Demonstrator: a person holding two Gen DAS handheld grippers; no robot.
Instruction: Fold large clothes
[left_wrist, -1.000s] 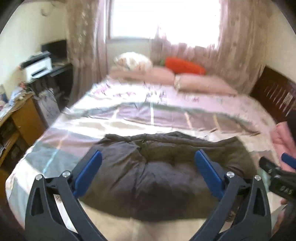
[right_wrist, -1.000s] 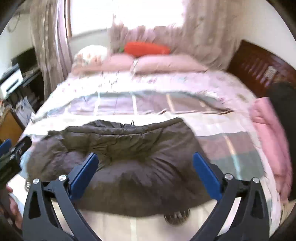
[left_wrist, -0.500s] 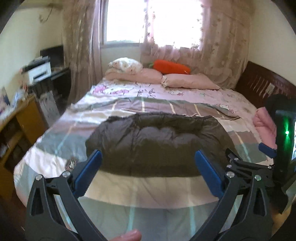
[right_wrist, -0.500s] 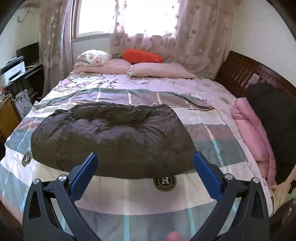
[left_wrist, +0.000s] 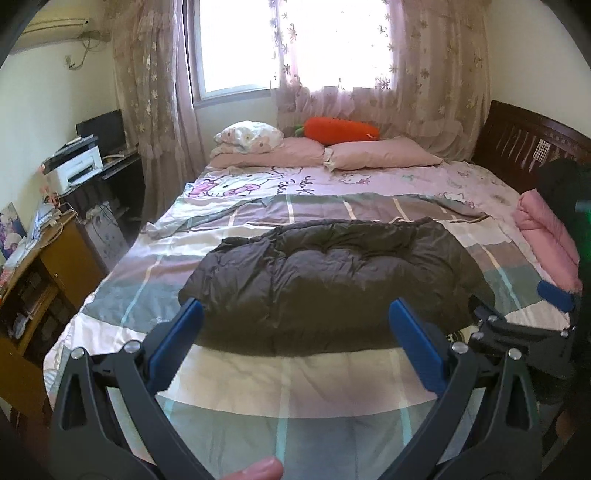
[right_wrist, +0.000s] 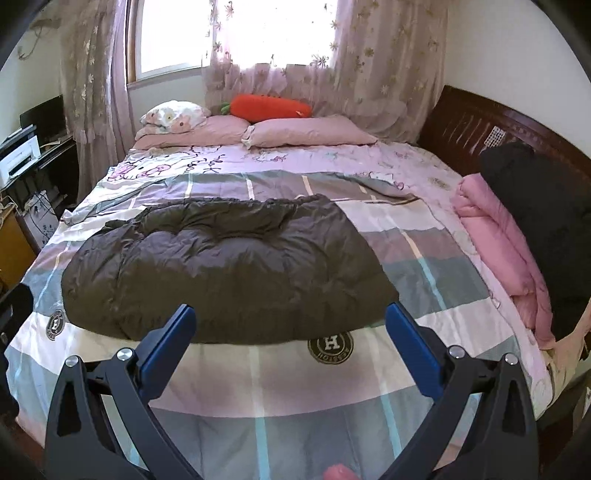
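Near edge of dark padded jacket (right_wrist: 229, 273): my right tool's (right_wrist: 290, 332) blue fingers cover two short stretches of it, and the same happens under my left tool (left_wrist: 295, 328).
Jacket's underside and sleeves: hidden, I can't tell how they lie.
Round emblem on the bedspread (right_wrist: 330, 345): upper rim tucked under the jacket hem.
Black bundle (right_wrist: 535, 229) by the headboard: cut off by the lens rim.
Desk (left_wrist: 44, 266) at the left: items too small and blurred to name.
Window (left_wrist: 295, 40): blown out, nothing readable outside.
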